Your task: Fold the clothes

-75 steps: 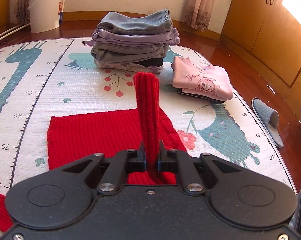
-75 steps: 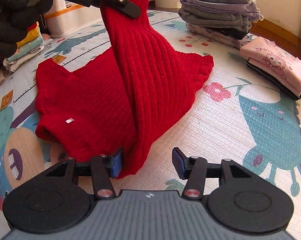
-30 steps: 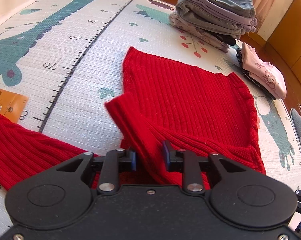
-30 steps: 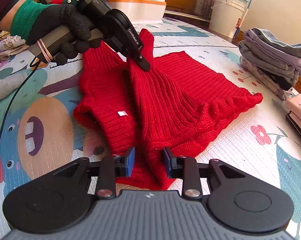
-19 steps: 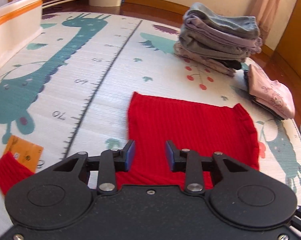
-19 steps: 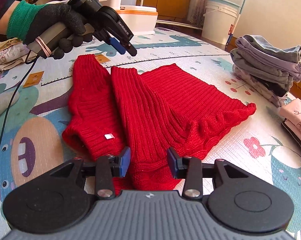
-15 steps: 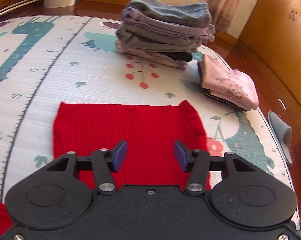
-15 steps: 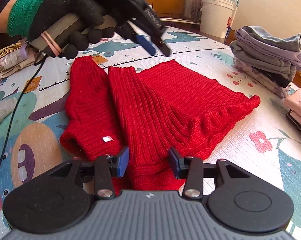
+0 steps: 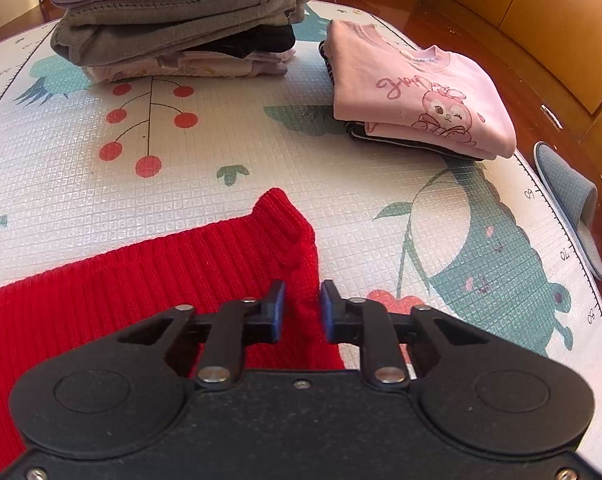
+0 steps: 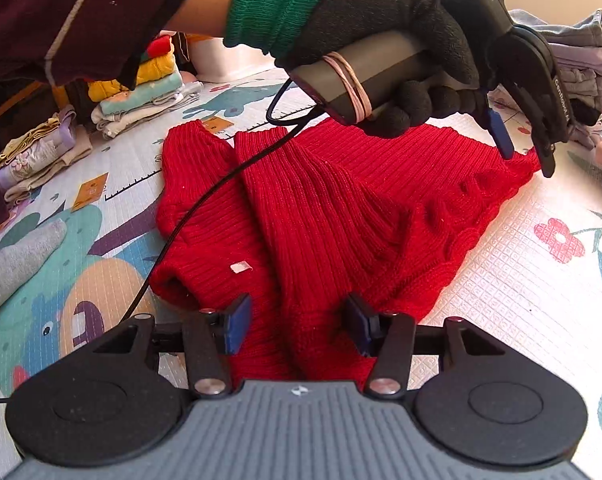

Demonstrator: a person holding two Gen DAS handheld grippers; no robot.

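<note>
The red ribbed sweater (image 10: 333, 208) lies on the play mat (image 9: 221, 148) with both sleeves folded over its body. The left gripper (image 9: 301, 310), held by a black-gloved hand (image 10: 381, 20), is at the sweater's far hem corner; its jaws have just been closing and stand narrowly apart with the hem edge between them, not clamped. The right gripper (image 10: 297, 322) is at the sweater's near edge; its jaws have just been opening and stand spread around a raised fold without pressing it.
</note>
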